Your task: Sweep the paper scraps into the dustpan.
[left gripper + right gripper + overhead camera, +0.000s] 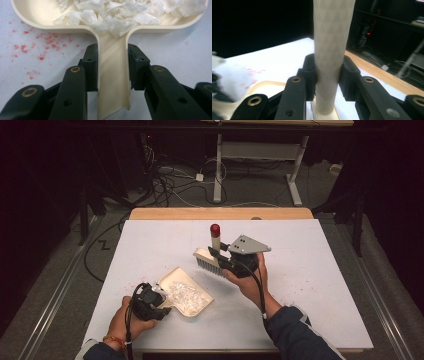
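Observation:
A cream dustpan [192, 295] lies on the white table, loaded with white paper scraps [182, 292]. My left gripper [165, 307] is shut on its handle. In the left gripper view the gripper [112, 53] has both pads pressed on the handle [113, 82], with the scraps [112, 15] piled in the pan ahead. A brush with a pale handle, a red cap [215, 229] and short bristles [207, 265] stands upright just beyond the pan. My right gripper [218, 254] is shut on that handle [332, 37], the gripper [328, 68] clamping it low, near the brush's cream head [269, 86].
Red specks [136, 285] dot the white table cover [310, 270] left of the pan, also [32, 47]. A wooden edge [220, 213] runs along the back. Behind it are cables [170, 185] and a desk frame [260, 155] on the floor.

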The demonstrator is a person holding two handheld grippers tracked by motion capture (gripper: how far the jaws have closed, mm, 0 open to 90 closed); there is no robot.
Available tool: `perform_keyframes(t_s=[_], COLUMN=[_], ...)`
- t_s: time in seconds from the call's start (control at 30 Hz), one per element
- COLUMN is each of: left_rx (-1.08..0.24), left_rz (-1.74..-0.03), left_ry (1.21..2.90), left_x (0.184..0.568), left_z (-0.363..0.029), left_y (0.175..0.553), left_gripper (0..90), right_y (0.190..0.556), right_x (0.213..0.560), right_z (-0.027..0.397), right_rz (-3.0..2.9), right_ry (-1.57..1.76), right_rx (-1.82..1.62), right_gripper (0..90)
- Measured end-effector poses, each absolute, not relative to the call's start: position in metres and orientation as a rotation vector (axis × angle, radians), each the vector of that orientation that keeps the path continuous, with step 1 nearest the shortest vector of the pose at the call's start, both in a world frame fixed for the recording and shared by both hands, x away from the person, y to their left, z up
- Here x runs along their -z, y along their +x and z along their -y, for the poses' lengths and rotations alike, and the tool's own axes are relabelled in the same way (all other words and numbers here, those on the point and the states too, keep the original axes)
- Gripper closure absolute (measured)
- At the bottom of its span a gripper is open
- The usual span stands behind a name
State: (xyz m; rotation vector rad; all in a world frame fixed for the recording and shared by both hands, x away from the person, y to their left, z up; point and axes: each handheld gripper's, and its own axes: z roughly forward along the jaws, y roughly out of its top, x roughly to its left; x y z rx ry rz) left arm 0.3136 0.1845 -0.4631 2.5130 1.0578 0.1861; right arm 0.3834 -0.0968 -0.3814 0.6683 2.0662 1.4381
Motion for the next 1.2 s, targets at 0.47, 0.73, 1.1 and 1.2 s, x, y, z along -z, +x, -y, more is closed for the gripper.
perform_keyframes(t_s=[0.47, 0.73, 1.1, 1.2], left_rx=[-0.185, -0.184, -0.191, -0.189], left_rz=[-1.065, -1.072, -1.072, -1.081], left_ry=[2.504, 2.505, 2.508, 2.498], left_x=[0.463, 0.464, 0.463, 0.464], left_z=[-0.187, -0.187, -0.186, -0.185], left_y=[0.314, 0.315, 0.315, 0.314], left_gripper=[63.6, 63.6, 63.6, 63.6], right_y=[0.394, 0.361, 0.336, 0.338], right_x=[0.405, 0.405, 0.384, 0.38], right_z=[0.086, 0.073, 0.073, 0.079], right_rz=[-2.095, -2.188, -2.215, -2.191], right_ry=[0.673, 0.578, 0.472, 0.491], right_rx=[-1.384, -1.49, -1.531, -1.533], right_gripper=[70.9, 70.9, 70.9, 70.9])
